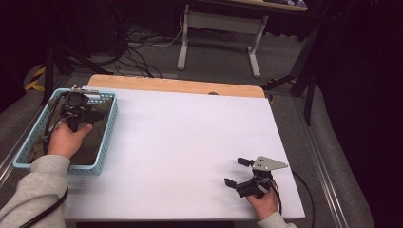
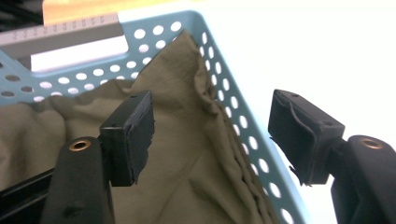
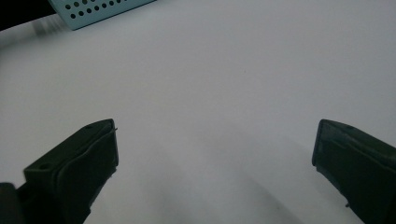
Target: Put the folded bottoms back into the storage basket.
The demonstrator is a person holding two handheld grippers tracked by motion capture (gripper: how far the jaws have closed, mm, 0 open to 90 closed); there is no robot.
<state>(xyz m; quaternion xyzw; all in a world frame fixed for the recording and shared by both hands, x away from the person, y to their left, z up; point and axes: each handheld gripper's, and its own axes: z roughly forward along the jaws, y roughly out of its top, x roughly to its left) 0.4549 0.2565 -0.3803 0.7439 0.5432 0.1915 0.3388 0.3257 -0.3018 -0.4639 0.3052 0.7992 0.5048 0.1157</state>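
The left gripper hangs over the blue basket, jaws apart and clamping nothing. Just below and beyond them the olive cloth lies crumpled inside the basket. Well apart, the right gripper rests spread on the white table.

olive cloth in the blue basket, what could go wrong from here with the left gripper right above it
1. The left gripper is open just above the olive cloth; a fold could snag on a rough pad edge and lift out.
2. One jaw sits beyond the blue basket wall, so a sideways move might knock or drag the basket.
3. The cloth is bunched against that wall and could spill over it.
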